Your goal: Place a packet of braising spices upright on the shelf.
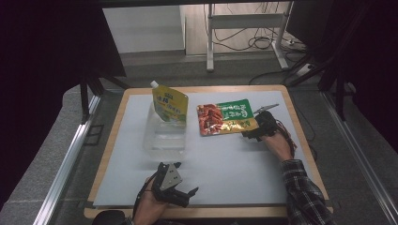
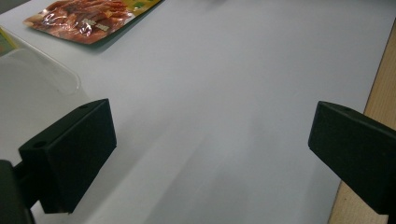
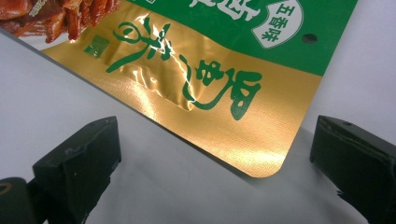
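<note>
High view first: a pale grey mat [image 1: 220, 164] covers a wooden table [image 1: 300, 126]. Toward the far side lies a flat, glossy snack packet [image 1: 226, 117], green and gold with a red food picture, resting on the mat right of centre. Left of it stands a clear plastic tub [image 1: 165, 136], and a yellow spouted pouch with a white cap [image 1: 169, 105] leans upright in the tub's far end. The right gripper [image 1: 251, 133], held by a hand with a plaid sleeve [image 1: 305, 197], sits at the packet's near right corner, close to it; whether it touches the packet is not clear from above. The left gripper [image 1: 187, 194] rests low by the mat's near edge, well apart from the packet and near the tub's front.

Left gripper view: the left gripper [image 2: 210, 149] has its two black jaws spread wide with bare grey mat between them, grasping nothing. The tub's clear rim [image 2: 42, 74] shows at the left, and the packet [image 2: 88, 21] lies farther off at the top left.

Right gripper view: the right gripper [image 3: 212, 154] is also released, jaws wide apart. The packet's rounded gold corner [image 3: 261, 163] reaches down between them, lying flat on the mat, with neither jaw pressing on it.
</note>
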`<move>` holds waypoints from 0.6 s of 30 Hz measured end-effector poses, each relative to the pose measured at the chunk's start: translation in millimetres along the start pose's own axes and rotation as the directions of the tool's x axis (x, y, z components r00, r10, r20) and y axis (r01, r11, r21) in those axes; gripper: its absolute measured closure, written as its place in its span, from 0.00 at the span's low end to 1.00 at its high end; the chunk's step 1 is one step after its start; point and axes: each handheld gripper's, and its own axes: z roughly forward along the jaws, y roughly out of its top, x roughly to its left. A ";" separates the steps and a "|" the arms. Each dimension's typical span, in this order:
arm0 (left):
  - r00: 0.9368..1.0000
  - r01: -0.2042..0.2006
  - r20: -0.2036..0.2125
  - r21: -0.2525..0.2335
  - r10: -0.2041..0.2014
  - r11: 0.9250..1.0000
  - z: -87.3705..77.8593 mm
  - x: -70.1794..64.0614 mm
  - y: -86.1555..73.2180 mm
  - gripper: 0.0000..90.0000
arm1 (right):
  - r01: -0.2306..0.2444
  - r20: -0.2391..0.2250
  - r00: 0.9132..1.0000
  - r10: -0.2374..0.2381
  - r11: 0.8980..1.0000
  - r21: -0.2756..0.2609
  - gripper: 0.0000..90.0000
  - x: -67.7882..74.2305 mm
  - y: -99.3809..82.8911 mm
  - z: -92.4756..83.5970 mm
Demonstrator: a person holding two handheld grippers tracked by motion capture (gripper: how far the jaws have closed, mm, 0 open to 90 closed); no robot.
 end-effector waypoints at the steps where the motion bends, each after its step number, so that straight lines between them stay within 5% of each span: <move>1: 1.000 -0.001 0.000 0.001 0.001 1.000 0.1 -0.1 0.0 0.00 | 0.007 0.000 1.000 -0.007 1.000 -0.001 0.02 0.1 0.1 0.2; 18: 1.000 -0.002 0.001 0.002 0.002 1.000 0.4 0.0 0.0 0.01 | -0.040 -0.095 0.995 0.035 0.998 -0.051 0.01 0.6 1.8 -1.2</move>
